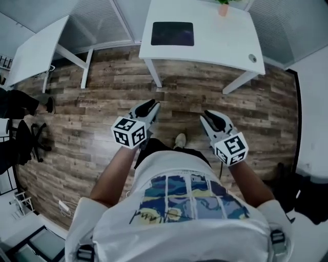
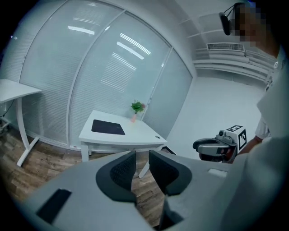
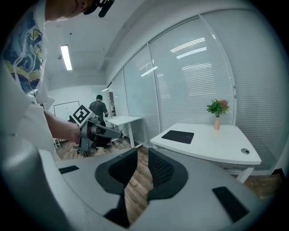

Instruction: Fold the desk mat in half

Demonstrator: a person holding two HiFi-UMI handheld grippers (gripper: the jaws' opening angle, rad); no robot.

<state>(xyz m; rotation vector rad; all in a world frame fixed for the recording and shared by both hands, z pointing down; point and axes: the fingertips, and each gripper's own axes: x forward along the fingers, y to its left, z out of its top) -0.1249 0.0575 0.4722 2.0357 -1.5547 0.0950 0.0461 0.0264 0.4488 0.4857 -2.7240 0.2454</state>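
Note:
A dark desk mat [image 1: 172, 34] lies flat on the white desk [image 1: 215, 43] across the wooden floor, well ahead of both grippers. My left gripper [image 1: 151, 106] and right gripper [image 1: 207, 115] are held side by side in the air in front of the person's body, pointing toward the desk. In the left gripper view the mat [image 2: 108, 127] shows beyond the left gripper [image 2: 142, 164], whose jaws stand apart with nothing between them. In the right gripper view the right gripper [image 3: 142, 163] shows a narrow empty gap, with the mat [image 3: 178, 136] far off.
A small potted plant [image 1: 223, 6] stands at the desk's far edge, and a cable grommet [image 1: 252, 58] sits at its right end. A second white desk [image 1: 36, 51] and an office chair [image 1: 28, 138] are at the left. A person [image 3: 98, 108] stands in the background.

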